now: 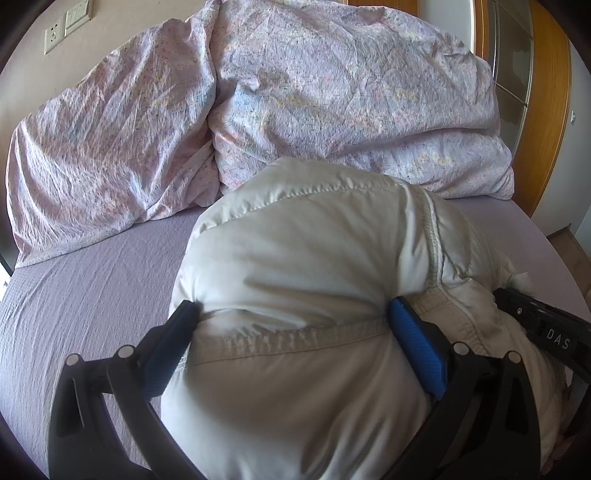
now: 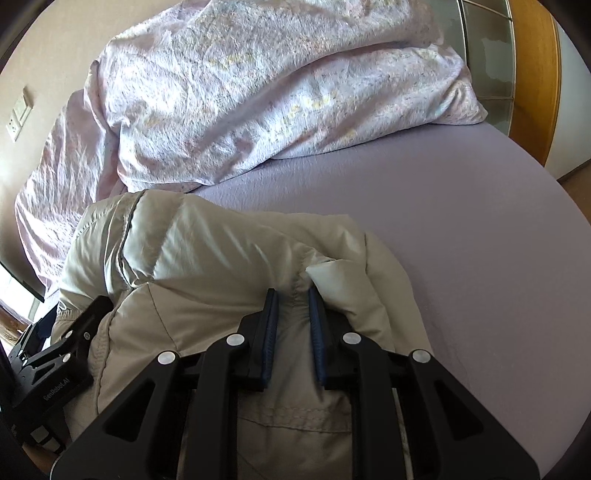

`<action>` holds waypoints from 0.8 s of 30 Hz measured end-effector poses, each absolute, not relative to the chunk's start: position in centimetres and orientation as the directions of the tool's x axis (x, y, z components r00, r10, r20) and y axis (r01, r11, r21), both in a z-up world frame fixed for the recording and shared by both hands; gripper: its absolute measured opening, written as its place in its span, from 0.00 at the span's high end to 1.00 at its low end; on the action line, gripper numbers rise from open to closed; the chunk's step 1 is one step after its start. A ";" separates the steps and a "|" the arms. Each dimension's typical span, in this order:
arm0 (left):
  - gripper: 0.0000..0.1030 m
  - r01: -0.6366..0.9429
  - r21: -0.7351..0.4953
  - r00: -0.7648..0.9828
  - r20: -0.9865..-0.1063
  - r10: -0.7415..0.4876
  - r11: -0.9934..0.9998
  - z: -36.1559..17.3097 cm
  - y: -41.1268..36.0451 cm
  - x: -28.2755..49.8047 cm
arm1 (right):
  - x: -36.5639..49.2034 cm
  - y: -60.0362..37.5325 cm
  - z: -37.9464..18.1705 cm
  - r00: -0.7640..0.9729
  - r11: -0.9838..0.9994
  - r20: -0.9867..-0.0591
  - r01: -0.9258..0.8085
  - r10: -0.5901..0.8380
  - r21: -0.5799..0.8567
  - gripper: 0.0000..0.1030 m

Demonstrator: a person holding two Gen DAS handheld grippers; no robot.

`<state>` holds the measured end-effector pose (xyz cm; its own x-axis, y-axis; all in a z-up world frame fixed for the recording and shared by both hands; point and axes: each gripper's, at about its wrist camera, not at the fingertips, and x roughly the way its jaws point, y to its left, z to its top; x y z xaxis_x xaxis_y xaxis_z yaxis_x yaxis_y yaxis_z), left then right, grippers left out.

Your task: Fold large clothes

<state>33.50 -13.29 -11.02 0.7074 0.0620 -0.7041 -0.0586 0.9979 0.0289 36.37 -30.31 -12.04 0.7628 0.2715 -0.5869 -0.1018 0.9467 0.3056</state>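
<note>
Two grippers hold one cream padded jacket point(image 1: 306, 258) that lies bundled on the lavender bed sheet point(image 1: 92, 280).

Left wrist view: the left gripper point(image 1: 295, 317) stands wide, with a thick fold of the jacket filling the gap. Both blue pads point(image 1: 417, 350) press into the fabric at a stitched seam. The right gripper's black body point(image 1: 543, 325) shows at the right edge, against the jacket. A crumpled floral duvet point(image 1: 332, 92) lies heaped behind the jacket, touching its far end. A wall socket point(image 1: 53, 35) is at upper left.

Right wrist view: the right gripper point(image 2: 293, 295) stands narrow, with its pads point(image 2: 269, 332) pinching a thin ridge of the jacket point(image 2: 207, 251). The left gripper's black body point(image 2: 62, 354) sits at the lower left, against the jacket. Bare sheet point(image 2: 461, 240) extends to the right of the jacket. The duvet point(image 2: 258, 92) lies behind the jacket.
</note>
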 end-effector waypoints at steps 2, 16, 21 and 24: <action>0.02 -0.058 0.032 0.708 -0.703 0.064 0.998 -11.1 -13.3 33.5 | 36.4 -30.3 -12.1 0.765 0.944 -0.581 -0.105 0.278 0.312 0.83; 0.02 -0.059 0.056 0.703 -0.707 0.081 0.997 -11.1 -13.5 33.7 | 36.5 -30.0 -12.1 0.772 0.957 -0.583 -0.111 0.253 0.267 0.83; 0.02 -0.032 0.038 0.690 -0.722 0.050 0.999 -9.9 -12.8 33.1 | 34.6 -31.9 -10.4 0.766 0.935 -0.568 -0.120 0.302 0.335 0.83; 0.05 -0.016 0.020 0.706 -0.707 0.026 1.000 -8.8 -12.6 31.6 | 32.9 -33.9 -9.7 0.781 0.920 -0.534 -0.128 0.324 0.370 0.83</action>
